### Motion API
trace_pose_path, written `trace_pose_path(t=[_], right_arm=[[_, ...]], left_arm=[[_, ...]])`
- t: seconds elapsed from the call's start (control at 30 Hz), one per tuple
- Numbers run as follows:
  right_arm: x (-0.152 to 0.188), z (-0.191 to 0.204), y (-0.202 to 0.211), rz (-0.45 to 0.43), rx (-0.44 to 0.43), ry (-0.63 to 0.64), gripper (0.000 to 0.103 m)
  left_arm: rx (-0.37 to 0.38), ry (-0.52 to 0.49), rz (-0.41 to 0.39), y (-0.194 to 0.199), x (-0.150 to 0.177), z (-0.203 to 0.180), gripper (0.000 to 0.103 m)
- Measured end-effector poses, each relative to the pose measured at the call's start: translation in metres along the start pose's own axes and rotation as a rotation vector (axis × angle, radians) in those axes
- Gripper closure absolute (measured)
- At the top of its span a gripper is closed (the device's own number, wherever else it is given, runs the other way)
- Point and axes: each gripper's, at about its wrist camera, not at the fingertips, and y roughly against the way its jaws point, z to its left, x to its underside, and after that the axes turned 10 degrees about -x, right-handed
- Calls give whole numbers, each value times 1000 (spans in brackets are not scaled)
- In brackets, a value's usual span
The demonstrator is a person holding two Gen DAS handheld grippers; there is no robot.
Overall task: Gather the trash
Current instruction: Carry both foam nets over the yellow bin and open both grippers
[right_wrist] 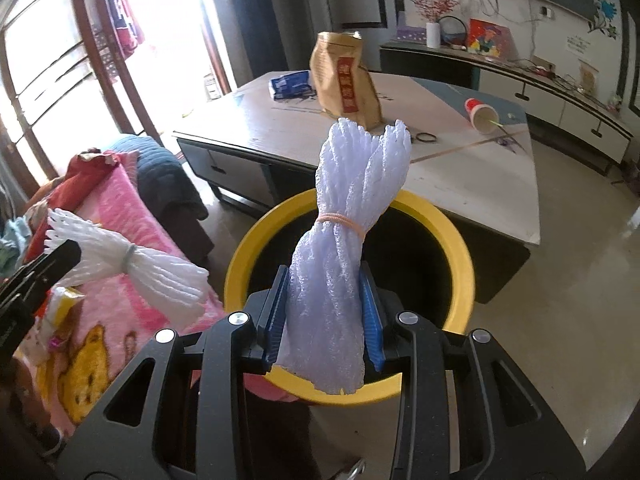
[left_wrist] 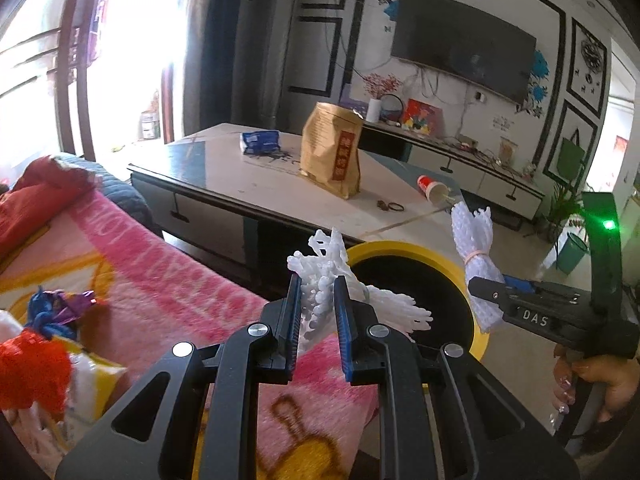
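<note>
My left gripper is shut on a white foam net bundle tied with a band, held beside the near-left rim of the yellow bin; it also shows in the right wrist view. My right gripper is shut on a second foam net bundle tied with a pink rubber band, held upright over the bin. In the left wrist view this bundle and the right gripper hang at the bin's right rim.
A pink blanket covers the sofa on the left, with a red net and wrappers on it. The coffee table behind the bin holds a brown paper bag, a blue packet and a tipped paper cup.
</note>
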Motion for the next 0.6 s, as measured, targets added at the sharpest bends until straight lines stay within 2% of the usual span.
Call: trace_pose_path(t=[0.27,0.5,0.53,0.6], right_arm=[[0,-16,-5,20,12,-30,76],[1,-22,-14,44,17,-36,75],[1,-23,-16,43,24,-36,73],[1,-25,-17,32,34,-35,64]], left_arm=[[19,-45,51,-40,-2,-23,87],[37,-44,111,-73,3,-36,87],[46,-42,119,-77,3,-37,87],[60,-40,129,-83,4,-40,84]])
